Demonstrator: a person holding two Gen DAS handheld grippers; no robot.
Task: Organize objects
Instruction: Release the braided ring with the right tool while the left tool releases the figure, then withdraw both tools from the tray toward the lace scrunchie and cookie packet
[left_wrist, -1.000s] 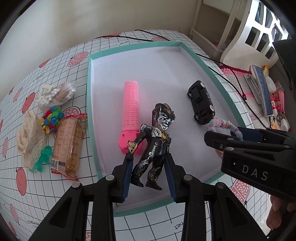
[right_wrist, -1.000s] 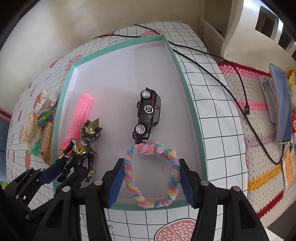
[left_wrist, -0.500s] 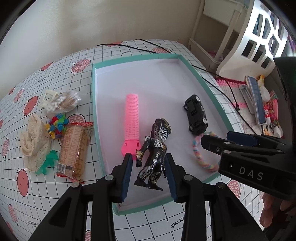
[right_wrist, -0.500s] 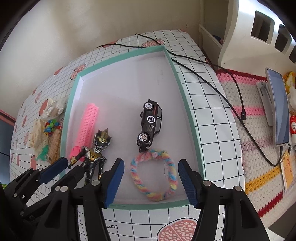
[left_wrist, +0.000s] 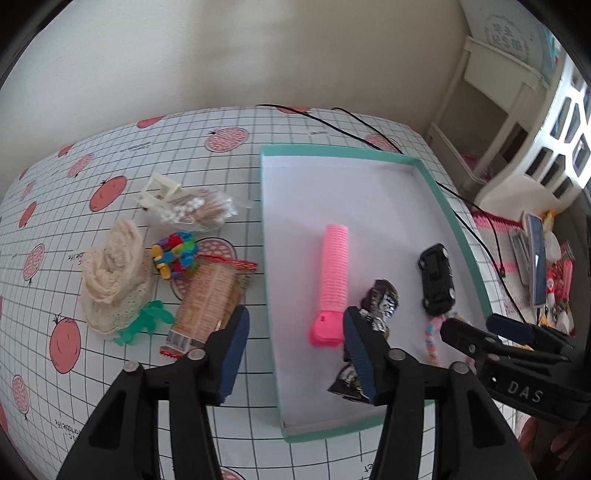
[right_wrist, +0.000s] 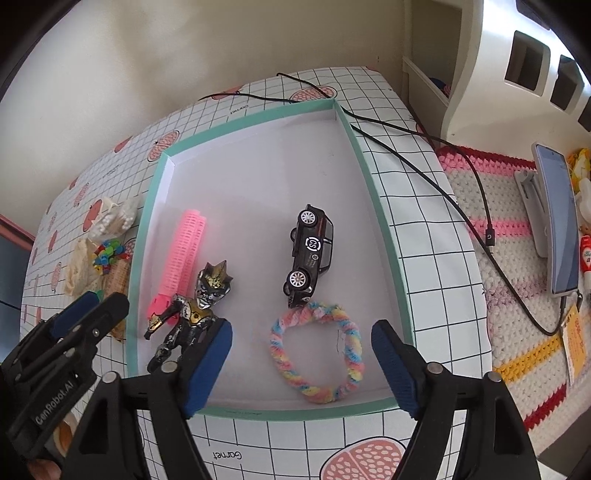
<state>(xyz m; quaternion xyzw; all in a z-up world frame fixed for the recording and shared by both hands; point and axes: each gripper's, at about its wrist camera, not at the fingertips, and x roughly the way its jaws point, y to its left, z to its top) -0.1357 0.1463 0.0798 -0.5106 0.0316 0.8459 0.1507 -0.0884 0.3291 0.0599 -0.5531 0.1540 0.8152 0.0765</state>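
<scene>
next target: probably the snack packet (left_wrist: 208, 306) out on the tablecloth, that's a guess from what's left outside the tray (left_wrist: 334, 153)
which way: it sits just ahead of the left gripper (left_wrist: 293, 350) and a bit to its left, nearly touching the left fingertip in the left wrist view
long axis: packet runs roughly along the fingers' pointing direction, tilted slightly right, so closing across its narrow width looks doable
nearer tongs: the left ones by far; the right gripper (right_wrist: 301, 363) hovers over the tray's near edge, well apart from the packet
left tongs state: spread wide, nothing between them
right tongs state: also spread wide, empty, with the fluffy rainbow ring (right_wrist: 317, 350) lying on the tray floor ahead between the tips
already in tray: pink roller (left_wrist: 332, 284), armored figure (right_wrist: 195, 310), black toy car (right_wrist: 310, 254), the ring
still outside: cotton swab bag (left_wrist: 195, 210), colorful beads (left_wrist: 173, 254), cream lace cloth (left_wrist: 110, 277), green clip (left_wrist: 144, 321)
readable text: "DAS" on the right tong body, "GenRobot.AI" on the left one, "Garnet" printed on the cloth; the packet's print is too small to read
</scene>
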